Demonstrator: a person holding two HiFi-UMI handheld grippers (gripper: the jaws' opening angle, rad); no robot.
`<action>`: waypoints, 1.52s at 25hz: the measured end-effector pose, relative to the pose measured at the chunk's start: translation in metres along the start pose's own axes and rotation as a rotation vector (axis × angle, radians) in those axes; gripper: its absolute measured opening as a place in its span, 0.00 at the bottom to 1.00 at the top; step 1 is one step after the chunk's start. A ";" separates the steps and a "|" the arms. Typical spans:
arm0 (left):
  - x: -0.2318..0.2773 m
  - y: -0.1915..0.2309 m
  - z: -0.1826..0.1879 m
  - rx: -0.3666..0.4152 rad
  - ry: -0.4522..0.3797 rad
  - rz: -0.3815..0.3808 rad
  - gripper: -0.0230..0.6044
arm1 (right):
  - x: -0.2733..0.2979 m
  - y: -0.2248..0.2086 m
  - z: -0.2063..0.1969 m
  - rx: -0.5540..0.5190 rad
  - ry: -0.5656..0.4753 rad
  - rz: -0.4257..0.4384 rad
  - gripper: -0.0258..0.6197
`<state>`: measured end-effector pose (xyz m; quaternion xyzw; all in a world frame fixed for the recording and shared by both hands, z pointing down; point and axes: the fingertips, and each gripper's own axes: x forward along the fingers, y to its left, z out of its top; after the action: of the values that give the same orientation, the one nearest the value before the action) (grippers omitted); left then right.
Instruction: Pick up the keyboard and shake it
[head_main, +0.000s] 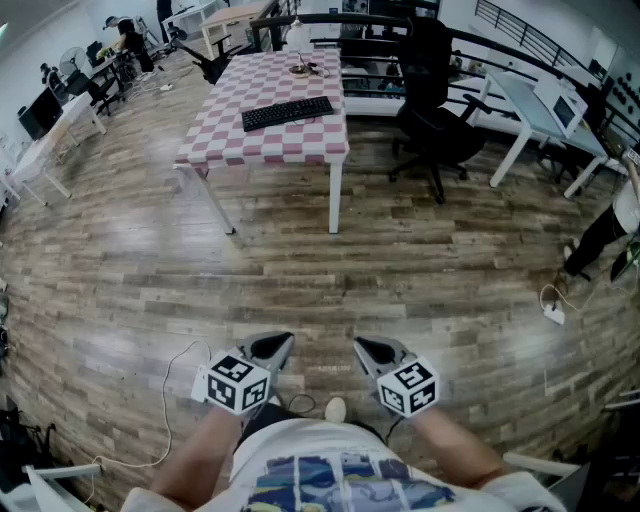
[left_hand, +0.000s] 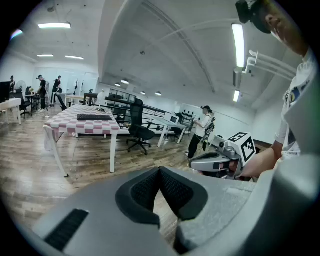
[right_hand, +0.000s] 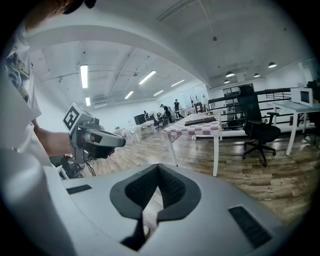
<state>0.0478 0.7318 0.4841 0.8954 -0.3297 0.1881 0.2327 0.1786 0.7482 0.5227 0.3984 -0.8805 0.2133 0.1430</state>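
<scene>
A black keyboard lies near the front edge of a table with a red-and-white checked cloth, far ahead of me across the wooden floor. It shows small in the left gripper view and the right gripper view. My left gripper and right gripper hang close to my body, side by side, both shut with nothing between the pads. Each gripper sees the other: the right gripper from the left, the left gripper from the right.
A black office chair stands right of the checked table. White desks line the right side, more desks the left. A white cable trails on the floor by my left gripper. A person stands further off.
</scene>
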 end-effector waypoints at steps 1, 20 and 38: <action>-0.001 -0.001 -0.002 -0.003 -0.003 0.005 0.04 | 0.001 0.002 -0.002 -0.006 -0.008 0.015 0.04; 0.073 0.143 0.045 -0.077 0.038 0.038 0.04 | 0.141 -0.067 0.064 0.054 0.094 0.011 0.08; 0.167 0.343 0.165 -0.083 0.010 0.012 0.15 | 0.327 -0.182 0.188 0.030 0.120 -0.071 0.26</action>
<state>-0.0357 0.3278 0.5308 0.8821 -0.3414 0.1800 0.2701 0.0921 0.3390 0.5447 0.4182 -0.8524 0.2445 0.1969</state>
